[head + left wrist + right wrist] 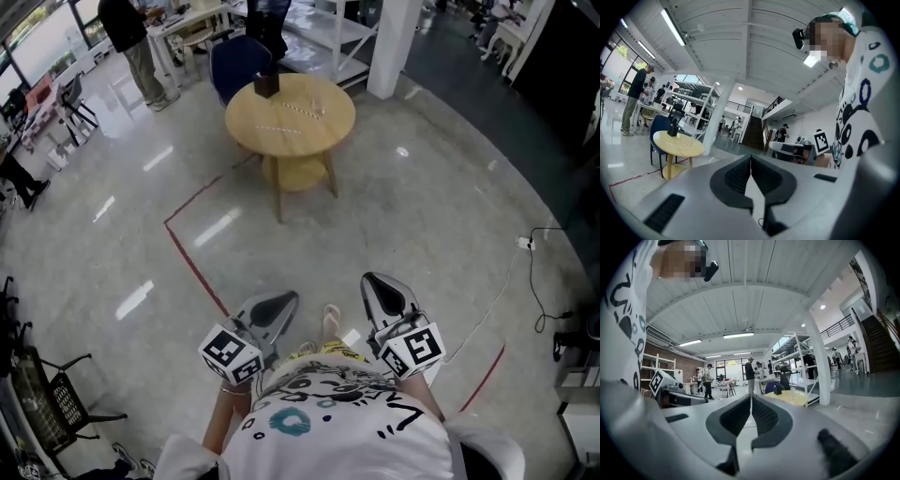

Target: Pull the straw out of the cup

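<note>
- The left gripper (277, 307) and the right gripper (382, 292) are seen low in the head view, close against the person's patterned shirt (337, 412).
- In the left gripper view, the left gripper (751, 161) is shown with its jaws pressed together, and nothing is held between them.
- In the right gripper view, the right gripper (751, 401) is likewise shown closed and empty.
- The round wooden table (323, 127) is found at the upper centre of the head view, well apart from both grippers, with open floor and a red floor line (192, 262) between.
- A dark box (266, 84) is seen at the table's upper left edge, and thin pale striped pieces (302, 108), possibly straws, are seen lying flat on the top.
- A cup cannot be made out with certainty in any view; if present, it is presumably on that table, which is too small in frame to tell.
- The same table is glimpsed at middle left of the left gripper view (677, 143) and right of centre in the right gripper view (790, 397).
- The task is judged as not begun: nothing is gripped, and the table is not yet reached.
- The approach, the steadying of the cup, the grasp on the straw and the pull are all judged as left to do.
</note>
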A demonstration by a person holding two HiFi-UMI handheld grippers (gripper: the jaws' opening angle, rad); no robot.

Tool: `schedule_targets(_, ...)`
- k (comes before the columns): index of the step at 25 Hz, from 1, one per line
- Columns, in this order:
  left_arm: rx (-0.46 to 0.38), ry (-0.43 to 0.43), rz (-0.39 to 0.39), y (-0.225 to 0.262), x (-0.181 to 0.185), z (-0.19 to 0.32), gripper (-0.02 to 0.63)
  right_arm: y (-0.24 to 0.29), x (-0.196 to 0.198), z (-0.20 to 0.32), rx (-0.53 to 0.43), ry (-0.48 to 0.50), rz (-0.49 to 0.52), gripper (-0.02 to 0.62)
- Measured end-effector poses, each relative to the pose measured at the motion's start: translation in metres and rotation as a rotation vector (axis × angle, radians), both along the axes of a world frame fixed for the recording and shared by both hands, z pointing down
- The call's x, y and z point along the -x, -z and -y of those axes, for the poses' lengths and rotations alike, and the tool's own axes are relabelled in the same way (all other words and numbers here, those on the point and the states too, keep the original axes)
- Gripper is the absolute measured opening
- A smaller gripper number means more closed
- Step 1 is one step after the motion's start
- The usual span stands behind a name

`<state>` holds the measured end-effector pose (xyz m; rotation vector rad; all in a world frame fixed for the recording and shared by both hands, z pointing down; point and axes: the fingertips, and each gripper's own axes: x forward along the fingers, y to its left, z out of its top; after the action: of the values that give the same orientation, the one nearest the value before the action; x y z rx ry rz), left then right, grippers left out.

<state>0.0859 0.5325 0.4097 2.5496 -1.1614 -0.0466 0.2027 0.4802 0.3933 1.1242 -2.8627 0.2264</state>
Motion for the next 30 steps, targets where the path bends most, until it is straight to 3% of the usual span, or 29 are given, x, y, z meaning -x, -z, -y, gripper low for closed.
schedule_targets(15, -0.028, 0.066, -0.015, 0.008, 0.017, 0.132, 0.017, 0.011, 0.022, 0.136, -0.045, 0.083, -0.003, 0.028)
schedule_targets(30, -0.031, 0.133, -0.003, 0.007, 0.021, 0.242, 0.017, 0.005, 0.012, 0.246, -0.031, 0.112, -0.025, 0.029)
